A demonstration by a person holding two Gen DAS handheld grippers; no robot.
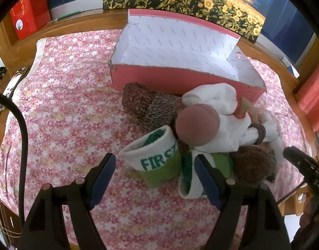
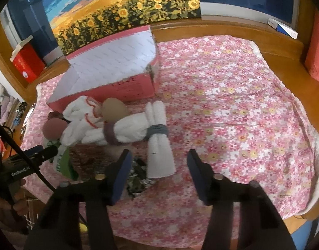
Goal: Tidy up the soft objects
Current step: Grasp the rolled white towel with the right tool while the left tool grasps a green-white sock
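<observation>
My left gripper (image 1: pixel 154 163) hangs open over a white and green sock (image 1: pixel 159 164) with "FIRST" on its cuff; the cuff sits between the pads and I see no pad pressing it. A matching sock (image 1: pixel 190 179) lies under the right finger. Behind them are brown knit socks (image 1: pixel 142 104), a doll in white clothes (image 1: pixel 220 112) and a brown fuzzy piece (image 1: pixel 251 164). My right gripper (image 2: pixel 159 155) is open around a white roll tied with a grey band (image 2: pixel 159 152), apart from both pads. A second white roll with a purple band (image 2: pixel 126 131) lies beside it.
An open pink box (image 1: pixel 159 81) (image 2: pixel 134 87) with a white lining stands behind the pile on the pink floral sheet (image 2: pixel 232 104). A black-and-white patterned cloth (image 2: pixel 138 177) lies by my right gripper's left finger. A sunflower painting (image 2: pixel 117 10) and a wooden frame (image 2: pixel 222 27) border the far side.
</observation>
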